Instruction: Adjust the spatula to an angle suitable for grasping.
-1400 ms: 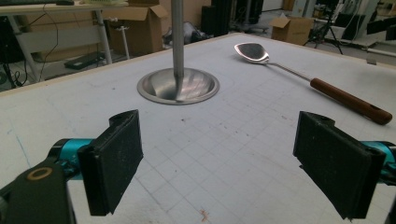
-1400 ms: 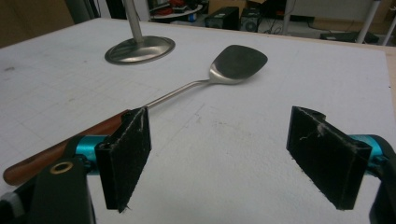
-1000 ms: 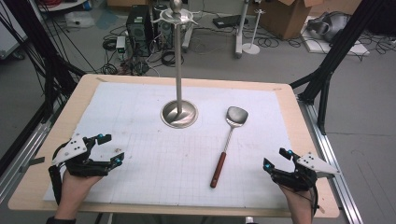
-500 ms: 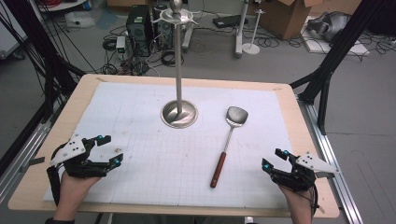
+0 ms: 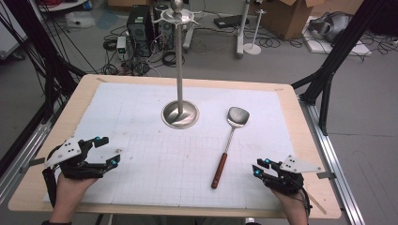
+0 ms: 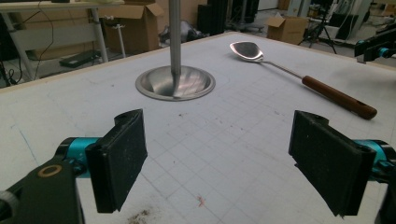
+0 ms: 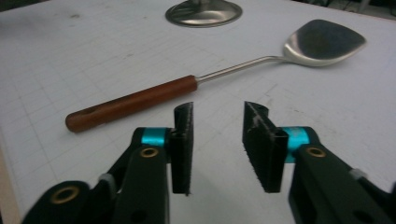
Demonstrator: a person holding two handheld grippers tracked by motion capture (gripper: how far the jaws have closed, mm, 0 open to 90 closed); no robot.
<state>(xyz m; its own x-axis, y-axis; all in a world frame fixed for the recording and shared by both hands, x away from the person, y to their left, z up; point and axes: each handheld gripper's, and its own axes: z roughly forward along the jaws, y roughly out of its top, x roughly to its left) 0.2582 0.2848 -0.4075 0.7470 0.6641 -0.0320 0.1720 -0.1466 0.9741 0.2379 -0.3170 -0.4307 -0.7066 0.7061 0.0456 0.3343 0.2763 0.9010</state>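
Note:
A metal spatula (image 5: pixel 228 140) with a reddish wooden handle lies on the white grid mat (image 5: pixel 141 122), head pointing away from me. It lies a short way left of my right gripper (image 5: pixel 256 168). In the right gripper view the handle (image 7: pixel 140 102) lies just beyond the right gripper (image 7: pixel 217 135). Its jaws have just been closing and stand narrowly apart with nothing between them. My left gripper (image 5: pixel 111 150) rests at the mat's near left, its jaws wide open and empty (image 6: pixel 217 154). A steel stand (image 5: pixel 180 114) with a round base rises mid-table.
The stand's tall pole (image 5: pixel 178 56) ends in a hooked top near the mat's far side. The wooden table edge (image 5: pixel 324 154) and a metal rail run close to my right hand. Boxes, cables and tripod legs sit on the floor beyond.
The right gripper's jaws have narrowed from wide open to a small gap. Both hands have stayed roughly in place, and the spatula has not moved.

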